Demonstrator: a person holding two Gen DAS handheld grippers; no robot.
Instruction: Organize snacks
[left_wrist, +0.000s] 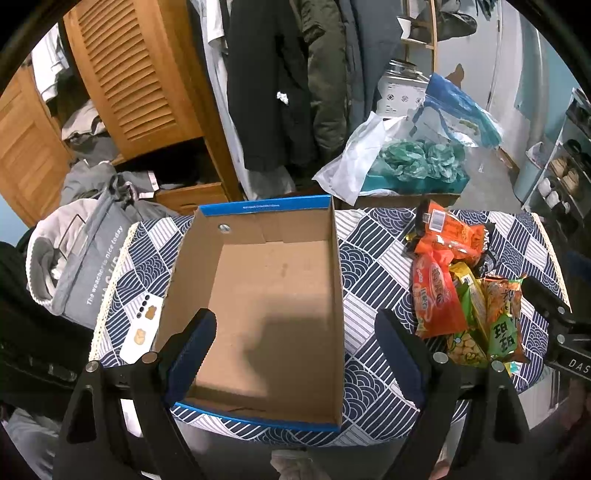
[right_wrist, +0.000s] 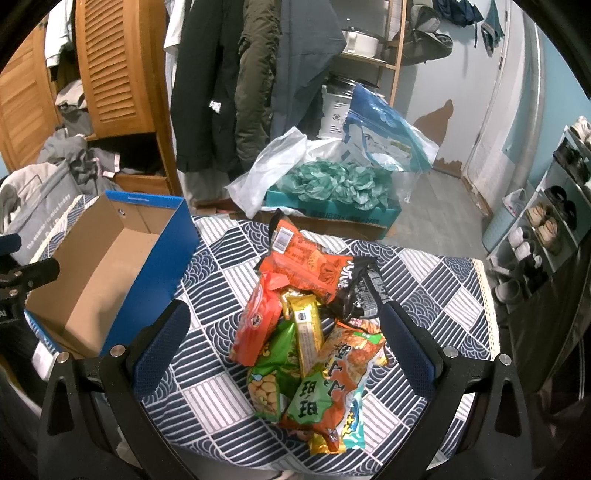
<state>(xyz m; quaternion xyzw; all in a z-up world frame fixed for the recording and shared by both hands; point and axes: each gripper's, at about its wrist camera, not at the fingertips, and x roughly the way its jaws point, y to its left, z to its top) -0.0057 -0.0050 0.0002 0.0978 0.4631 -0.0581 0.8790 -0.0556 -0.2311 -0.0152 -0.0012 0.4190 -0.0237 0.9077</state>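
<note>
Snack packets (right_wrist: 310, 332): orange, green, yellow, heaped between my spread right tongs (right_wrist: 284, 339). Cardboard box (left_wrist: 258, 306): empty, under my spread left tongs (left_wrist: 295, 343).

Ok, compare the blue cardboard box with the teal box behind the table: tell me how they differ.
The blue cardboard box sits on the patterned tablecloth; the teal box sits beyond the table's far edge, lower down. The blue cardboard box is empty, bare brown inside; the teal box is stuffed with crumpled green paper, with a white plastic bag draped over one side. Both are open-topped.
</note>
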